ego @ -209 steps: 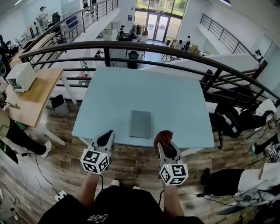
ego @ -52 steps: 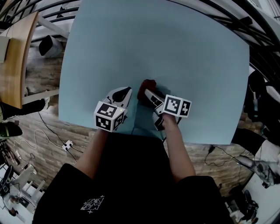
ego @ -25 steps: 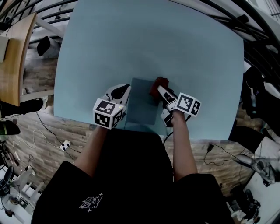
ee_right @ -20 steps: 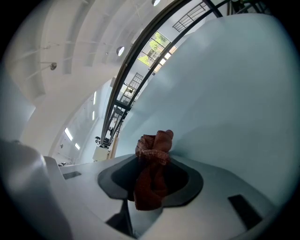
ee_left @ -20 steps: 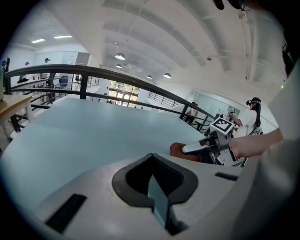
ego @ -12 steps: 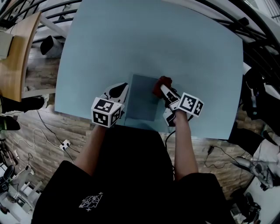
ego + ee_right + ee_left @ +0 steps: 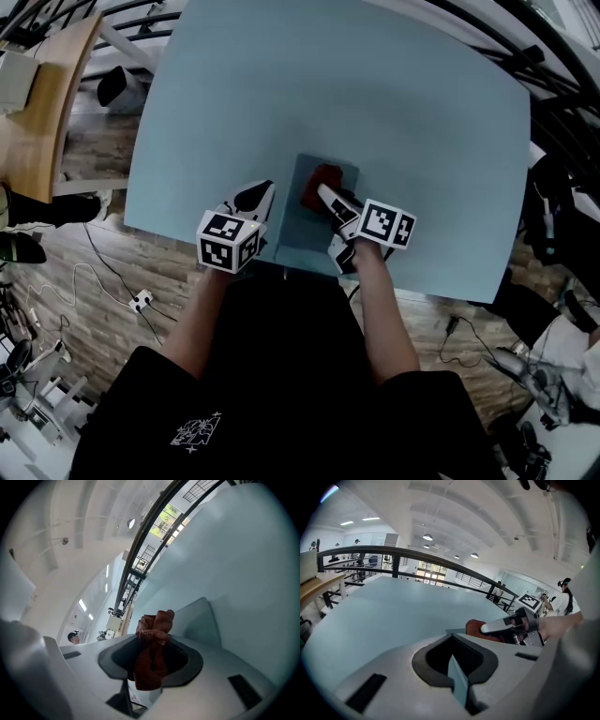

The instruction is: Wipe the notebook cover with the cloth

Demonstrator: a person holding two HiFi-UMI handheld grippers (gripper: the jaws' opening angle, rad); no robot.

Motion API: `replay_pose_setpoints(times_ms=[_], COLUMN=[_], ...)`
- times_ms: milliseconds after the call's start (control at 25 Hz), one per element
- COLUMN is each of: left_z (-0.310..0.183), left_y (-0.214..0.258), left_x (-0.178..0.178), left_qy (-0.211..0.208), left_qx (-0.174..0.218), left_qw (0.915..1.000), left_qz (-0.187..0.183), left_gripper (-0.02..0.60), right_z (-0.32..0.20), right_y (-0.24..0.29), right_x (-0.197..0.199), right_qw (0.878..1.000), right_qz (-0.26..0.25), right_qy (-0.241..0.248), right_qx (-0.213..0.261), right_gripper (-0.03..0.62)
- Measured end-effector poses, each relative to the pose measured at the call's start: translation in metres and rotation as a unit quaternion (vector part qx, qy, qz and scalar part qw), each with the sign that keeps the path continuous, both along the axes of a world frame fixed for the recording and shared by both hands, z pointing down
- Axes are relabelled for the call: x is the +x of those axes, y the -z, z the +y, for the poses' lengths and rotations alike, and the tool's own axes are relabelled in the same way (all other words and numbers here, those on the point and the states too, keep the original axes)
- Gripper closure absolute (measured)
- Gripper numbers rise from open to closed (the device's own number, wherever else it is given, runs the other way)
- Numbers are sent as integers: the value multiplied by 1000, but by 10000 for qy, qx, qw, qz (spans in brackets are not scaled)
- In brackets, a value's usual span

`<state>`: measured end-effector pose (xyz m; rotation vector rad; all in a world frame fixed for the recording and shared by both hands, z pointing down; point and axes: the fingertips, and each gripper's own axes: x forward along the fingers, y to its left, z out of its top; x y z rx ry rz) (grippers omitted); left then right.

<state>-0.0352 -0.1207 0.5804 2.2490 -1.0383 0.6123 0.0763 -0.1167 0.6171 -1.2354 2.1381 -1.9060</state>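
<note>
A grey-blue notebook (image 7: 298, 223) lies near the front edge of the light blue table (image 7: 394, 103). My right gripper (image 7: 319, 193) is shut on a bunched red cloth (image 7: 322, 179) and presses it onto the far part of the cover. The right gripper view shows the cloth (image 7: 152, 641) clamped between the jaws, with the notebook (image 7: 199, 616) behind it. My left gripper (image 7: 262, 194) sits at the notebook's left edge. In the left gripper view a thin blue-grey edge of the notebook (image 7: 458, 681) stands between its closed jaws, and the cloth (image 7: 478, 629) is just beyond.
The table's front edge (image 7: 412, 286) runs just below the notebook. A wooden desk (image 7: 37, 122) stands at the far left. Cables (image 7: 112, 291) lie on the wood floor. Black railing (image 7: 562, 84) runs past the table's far right side.
My right gripper has slid the cloth left, from the notebook's far right corner toward the middle of the cover. The left gripper has stayed at the left edge.
</note>
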Motion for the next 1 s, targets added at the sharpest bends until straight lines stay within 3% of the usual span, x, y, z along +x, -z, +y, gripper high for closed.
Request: replay_pose_setpoints(times_ms=[440,1000], left_z=[-3,-7], left_y=[-4,-11], left_x=[-21,-18], left_qy=[239,192], left_qx=[-30,-114], left_qw=[9997,9997], left_qz=[-85,-56], left_gripper=[574,574], right_z=[-18,-13], right_y=[-7,-21], right_x=[-53,-55], right_qw=[9986,9963], right_qz=[-70,161], right_qy=[523,806], right_qx=[-40,-251], right_gripper=[453,453])
